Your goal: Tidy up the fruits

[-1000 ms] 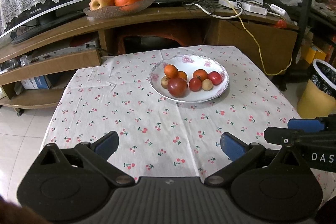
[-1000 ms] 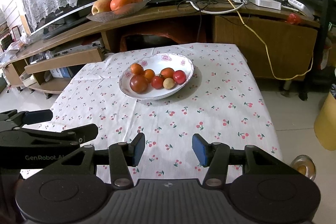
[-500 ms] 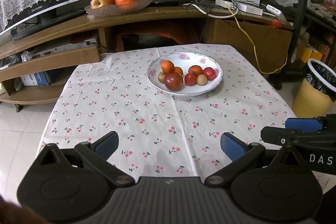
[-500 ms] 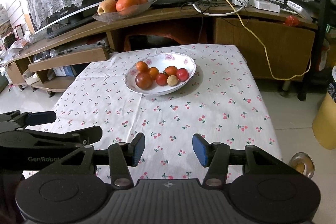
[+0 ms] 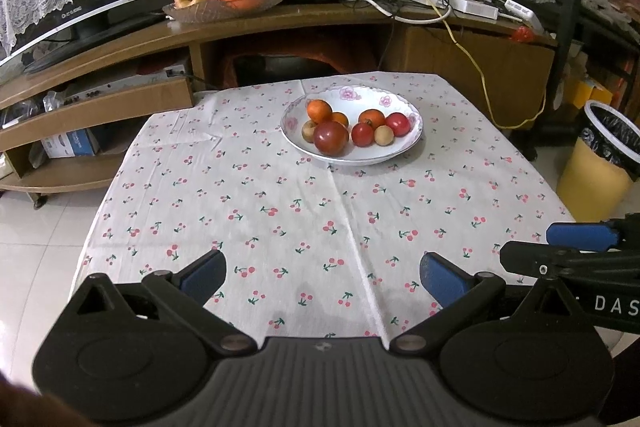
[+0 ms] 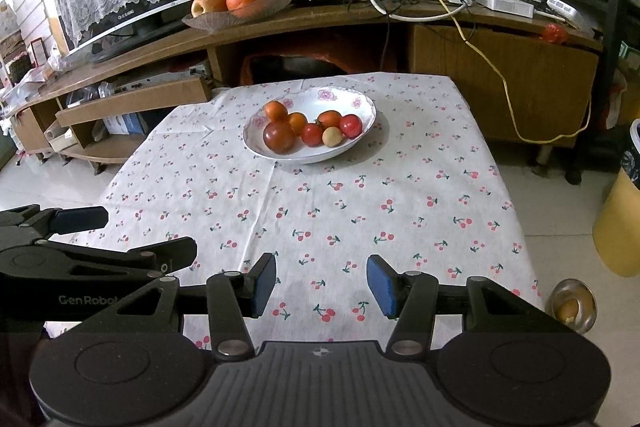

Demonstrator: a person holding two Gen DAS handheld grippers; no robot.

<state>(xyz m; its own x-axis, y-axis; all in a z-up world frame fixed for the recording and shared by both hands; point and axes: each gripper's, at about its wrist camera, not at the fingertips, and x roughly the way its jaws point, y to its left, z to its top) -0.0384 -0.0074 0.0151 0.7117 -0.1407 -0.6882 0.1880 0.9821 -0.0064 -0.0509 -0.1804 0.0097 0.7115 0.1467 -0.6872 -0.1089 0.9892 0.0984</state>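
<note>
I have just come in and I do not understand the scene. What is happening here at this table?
A person holds two grippers over a table with a cherry-print cloth. The left gripper and the right gripper are both open and hold nothing. The small fruits lie together in the white floral bowl, and neither gripper touches them.

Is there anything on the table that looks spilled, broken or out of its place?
Nothing stands out. All the small fruits lie inside the white plate, none on the cherry tablecloth, which shows only fold creases. Both grippers, left and right, are open and empty.
</note>
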